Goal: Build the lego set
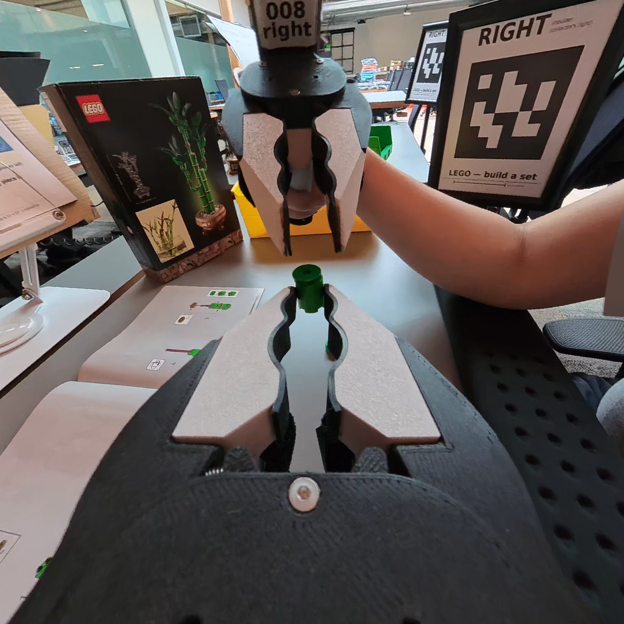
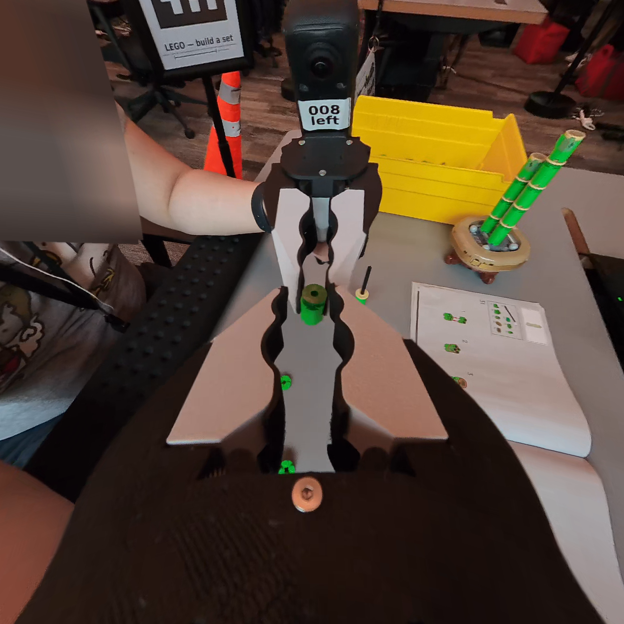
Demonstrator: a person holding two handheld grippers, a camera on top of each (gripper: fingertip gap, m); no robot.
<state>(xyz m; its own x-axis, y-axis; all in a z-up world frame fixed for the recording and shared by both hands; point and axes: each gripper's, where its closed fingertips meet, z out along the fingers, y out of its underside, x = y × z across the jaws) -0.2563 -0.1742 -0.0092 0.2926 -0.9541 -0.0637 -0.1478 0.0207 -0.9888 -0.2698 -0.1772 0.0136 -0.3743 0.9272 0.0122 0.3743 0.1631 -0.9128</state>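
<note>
left wrist view: left hand-held gripper (image 1: 309, 290) pinches green cylinder (image 1: 308, 287); right hand-held gripper (image 1: 312, 250) spread.

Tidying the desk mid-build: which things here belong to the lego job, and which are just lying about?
Job: green cylinder in left claw; right claw; loose green pieces; black rod; booklet; bamboo pot; yellow bin; box.
Lying about: traffic cone; framed sign.
</note>
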